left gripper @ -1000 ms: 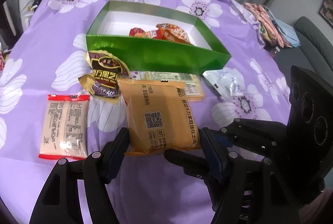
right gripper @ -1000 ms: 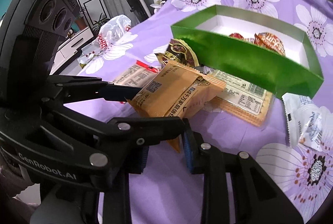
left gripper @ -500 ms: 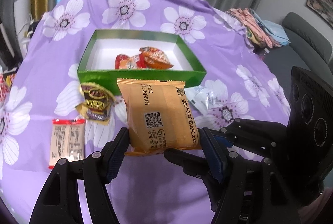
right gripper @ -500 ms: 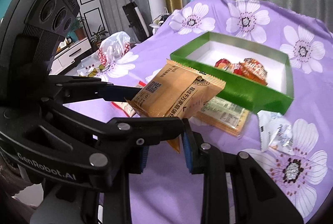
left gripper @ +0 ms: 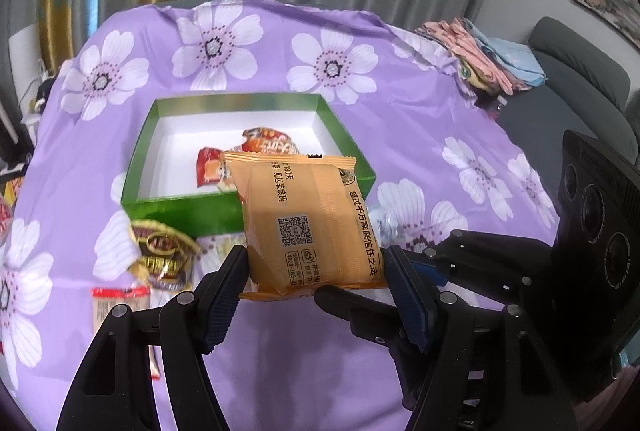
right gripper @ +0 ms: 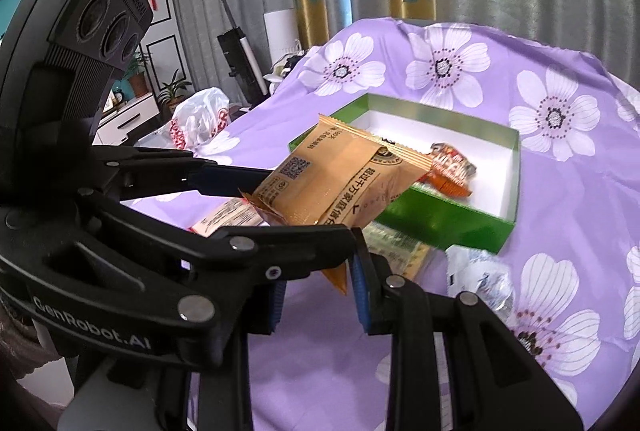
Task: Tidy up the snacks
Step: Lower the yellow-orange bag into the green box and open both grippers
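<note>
My left gripper point(left gripper: 316, 275) is shut on an orange snack packet point(left gripper: 308, 223) and holds it in the air in front of the green box point(left gripper: 180, 209). The packet also shows in the right wrist view point(right gripper: 340, 177), above the box's near left corner point(right gripper: 436, 219). Two red-orange snacks point(left gripper: 256, 155) lie inside the white-floored box. My right gripper point(right gripper: 318, 291) is open and empty, low beside the left gripper, with the packet's corner hanging just above its fingers.
On the purple flowered cloth lie a dark gold-edged packet point(left gripper: 160, 255), a red-ended pale packet point(left gripper: 120, 307), a flat yellow packet point(right gripper: 394, 255) and a clear wrapper point(right gripper: 480, 279). A white plastic bag point(right gripper: 200, 119) sits far left. Folded clothes point(left gripper: 480, 55) lie far right.
My left gripper has lifted the orange packet well up off the cloth and toward the green box. The right gripper has risen alongside, still open.
</note>
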A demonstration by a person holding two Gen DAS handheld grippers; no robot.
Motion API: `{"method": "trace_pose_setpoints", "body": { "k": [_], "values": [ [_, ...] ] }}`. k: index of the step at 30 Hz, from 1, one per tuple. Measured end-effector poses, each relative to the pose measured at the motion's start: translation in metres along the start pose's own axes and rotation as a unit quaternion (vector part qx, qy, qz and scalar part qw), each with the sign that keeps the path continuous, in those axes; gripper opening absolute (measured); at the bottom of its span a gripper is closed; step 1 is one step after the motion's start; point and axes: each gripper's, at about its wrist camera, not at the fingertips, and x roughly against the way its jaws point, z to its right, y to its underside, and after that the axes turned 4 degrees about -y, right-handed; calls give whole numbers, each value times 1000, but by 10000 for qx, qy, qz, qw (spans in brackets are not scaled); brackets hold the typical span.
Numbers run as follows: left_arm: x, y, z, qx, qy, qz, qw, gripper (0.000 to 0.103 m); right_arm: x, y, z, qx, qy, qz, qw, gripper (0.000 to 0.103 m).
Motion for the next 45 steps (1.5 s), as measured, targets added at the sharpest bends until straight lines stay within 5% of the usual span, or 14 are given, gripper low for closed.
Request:
{"method": "trace_pose_setpoints", "body": {
  "k": [24, 45],
  "values": [
    [-60, -63, -24, 52, 116, -6, 9999, 69, -42, -45, 59, -39, 223, 112, 9997, 29],
    [-116, -72, -46, 483, 0, -489, 9976, 69, -91, -52, 91, -531, 221, -491, 9971, 36]
  ]
}}
